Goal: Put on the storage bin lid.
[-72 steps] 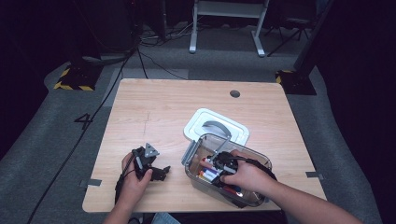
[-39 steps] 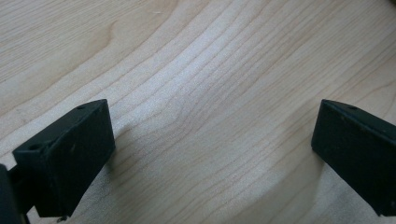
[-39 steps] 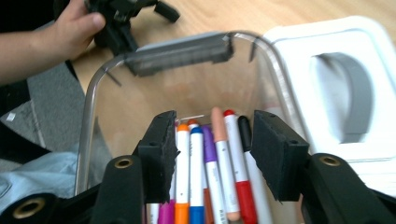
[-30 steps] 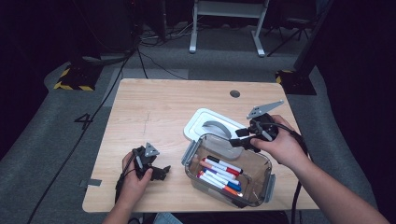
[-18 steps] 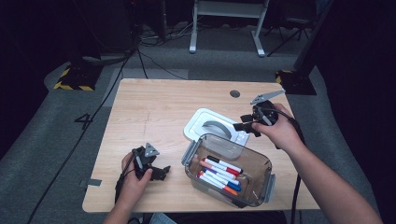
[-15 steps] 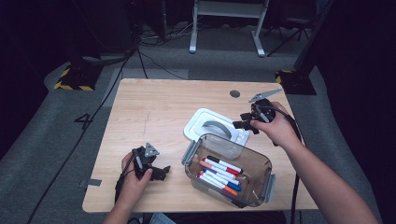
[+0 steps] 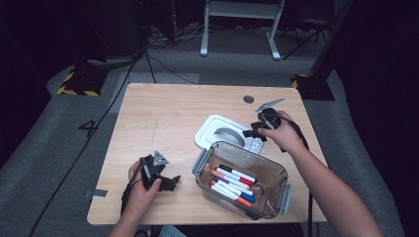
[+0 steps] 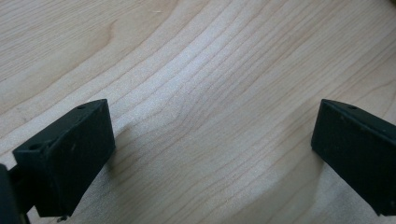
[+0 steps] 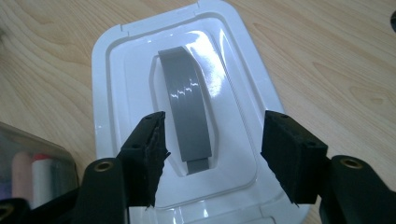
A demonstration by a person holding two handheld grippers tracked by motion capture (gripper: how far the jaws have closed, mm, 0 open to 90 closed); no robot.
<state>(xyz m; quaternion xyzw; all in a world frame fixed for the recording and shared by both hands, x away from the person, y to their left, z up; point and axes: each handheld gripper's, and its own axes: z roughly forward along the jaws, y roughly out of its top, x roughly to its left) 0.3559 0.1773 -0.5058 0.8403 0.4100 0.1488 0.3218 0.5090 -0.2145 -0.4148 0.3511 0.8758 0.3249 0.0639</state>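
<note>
Wooden table [image 7: 163, 113]: both tongs gape empty, right tongs [image 9: 212, 154] just widened over white lid [image 9: 116, 84] beside marker bin [image 7: 267, 170].

A pale wooden tabletop [image 7: 163, 118] with rounded corners stands in a dim room, its grain lit from above while everything around it falls into shadow. A small dark round disc [image 7: 248, 99] sits in the tabletop near its far edge. Beneath and around the tabletop lies grey carpet [image 7: 59, 163], with a white figure 4 [image 7: 90, 128] marked on it to the tabletop's left. Beyond the tabletop's far left corner is a black-and-yellow striped block [image 7: 79, 84], and black cables [image 7: 163, 59] trail across the carpet there. Straight beyond the far edge stands a white metal frame [image 7: 239, 24] on two legs. Past the tabletop's right side the room is black.
</note>
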